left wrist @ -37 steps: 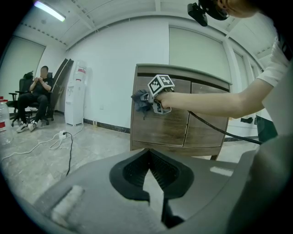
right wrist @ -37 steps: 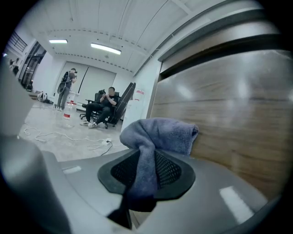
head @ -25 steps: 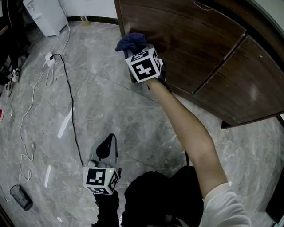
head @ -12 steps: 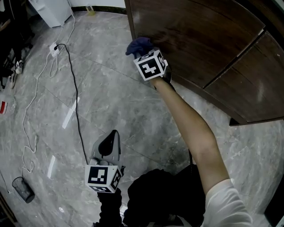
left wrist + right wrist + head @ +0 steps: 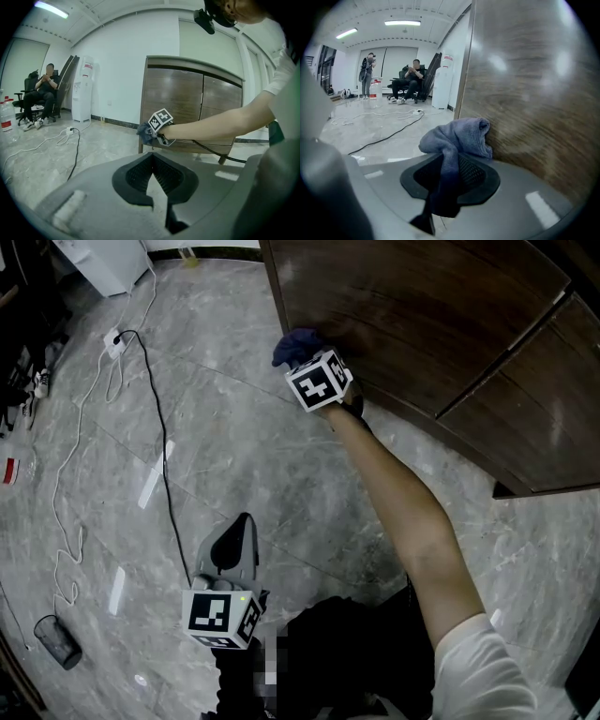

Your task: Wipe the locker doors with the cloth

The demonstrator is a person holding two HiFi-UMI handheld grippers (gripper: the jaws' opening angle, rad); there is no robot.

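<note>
My right gripper (image 5: 302, 357) is shut on a blue cloth (image 5: 294, 344), whose bunched end presses against the dark wooden locker door (image 5: 412, 315) near its lower left corner. In the right gripper view the cloth (image 5: 457, 137) bulges out past the jaws and touches the door (image 5: 534, 89) at the right. My left gripper (image 5: 236, 532) hangs low over the floor, shut with nothing in it. From the left gripper view the right gripper's marker cube (image 5: 161, 121) and the cloth (image 5: 144, 133) show against the locker (image 5: 197, 108).
A black cable (image 5: 159, 442) and a white cable (image 5: 70, 474) run across the grey marble floor at the left. A white water dispenser (image 5: 82, 89) stands by the far wall. A person (image 5: 42, 93) sits on a chair there; another person (image 5: 367, 70) stands further back.
The right gripper with the cloth has slid down the door towards its lower edge. The left gripper has stayed about where it was.
</note>
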